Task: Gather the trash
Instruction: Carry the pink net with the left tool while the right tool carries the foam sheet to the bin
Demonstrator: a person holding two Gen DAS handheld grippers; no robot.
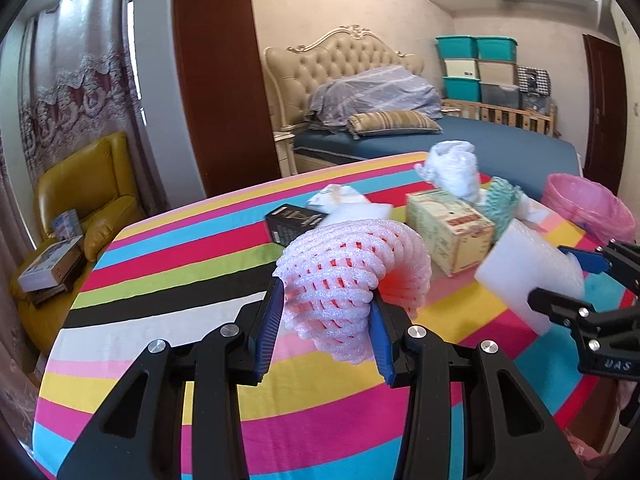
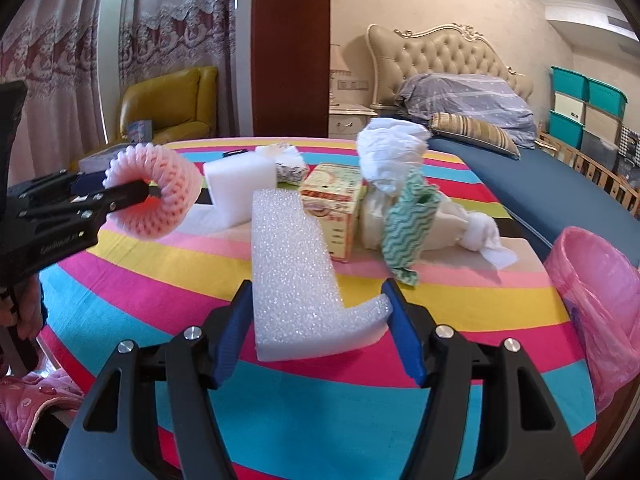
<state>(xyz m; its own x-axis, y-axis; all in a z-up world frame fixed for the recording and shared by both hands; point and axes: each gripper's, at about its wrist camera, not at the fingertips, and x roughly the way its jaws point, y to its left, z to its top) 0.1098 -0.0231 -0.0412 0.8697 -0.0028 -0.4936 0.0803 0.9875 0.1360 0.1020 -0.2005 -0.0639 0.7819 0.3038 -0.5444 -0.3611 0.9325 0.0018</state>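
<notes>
My left gripper [image 1: 328, 304] is shut on a pink foam fruit net [image 1: 352, 276], lifted above the striped table; the right wrist view shows the same net [image 2: 160, 196] at the left, pinched in the left gripper [image 2: 150, 192]. My right gripper [image 2: 318, 300] is shut on an L-shaped white foam block [image 2: 292, 276], which also shows at the right of the left wrist view as the foam block [image 1: 524, 276]. A pink-lined trash bin [image 2: 596, 292] stands off the table's right edge. On the table lie crumpled white plastic [image 2: 390, 152], a green wavy cloth [image 2: 408, 224] and a white foam cube [image 2: 240, 184].
A printed carton box [image 2: 336, 204] stands mid-table, with a black box [image 1: 294, 222] behind it. The striped tablecloth [image 2: 160, 300] has bare room near me. A bed [image 2: 560, 184] lies beyond the table, a yellow armchair [image 1: 88, 196] to the left.
</notes>
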